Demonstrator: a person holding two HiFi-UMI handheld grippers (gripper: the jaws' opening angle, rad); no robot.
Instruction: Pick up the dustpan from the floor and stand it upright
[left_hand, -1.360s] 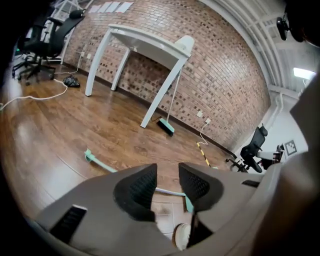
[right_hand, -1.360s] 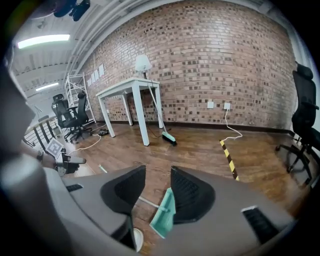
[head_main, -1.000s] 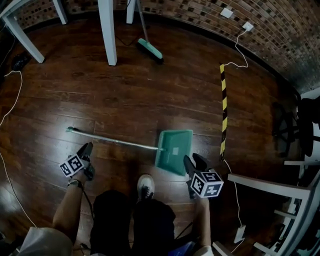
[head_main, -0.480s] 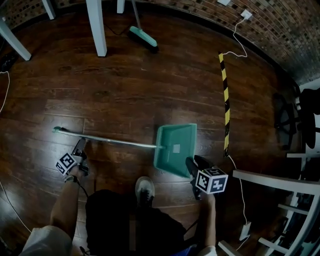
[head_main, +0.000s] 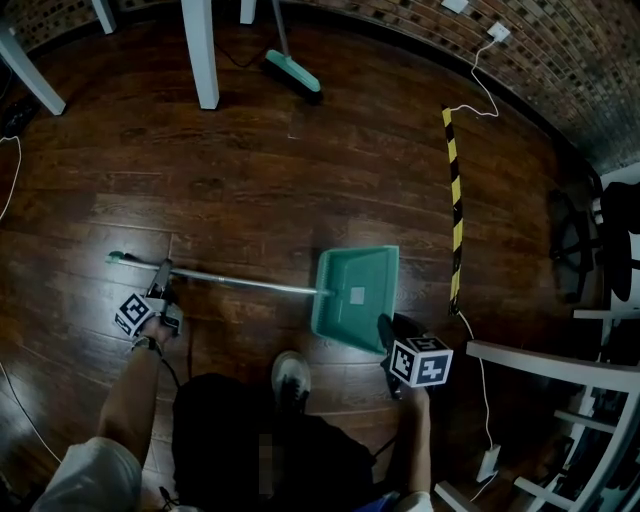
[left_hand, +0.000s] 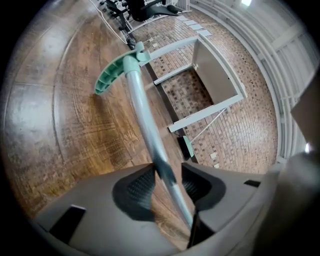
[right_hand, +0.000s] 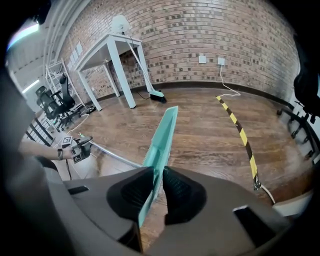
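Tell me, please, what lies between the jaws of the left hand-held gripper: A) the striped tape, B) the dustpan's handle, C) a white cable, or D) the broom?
B: in the left gripper view the dustpan's handle runs between the jaws of the left hand-held gripper. The jaws have just been closing a little, with a gap still beside the tube.

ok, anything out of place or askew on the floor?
Only the dustpan: it lies flat on the wood floor with its long handle stretched out sideways, not standing upright. Nothing looks spilled or broken.
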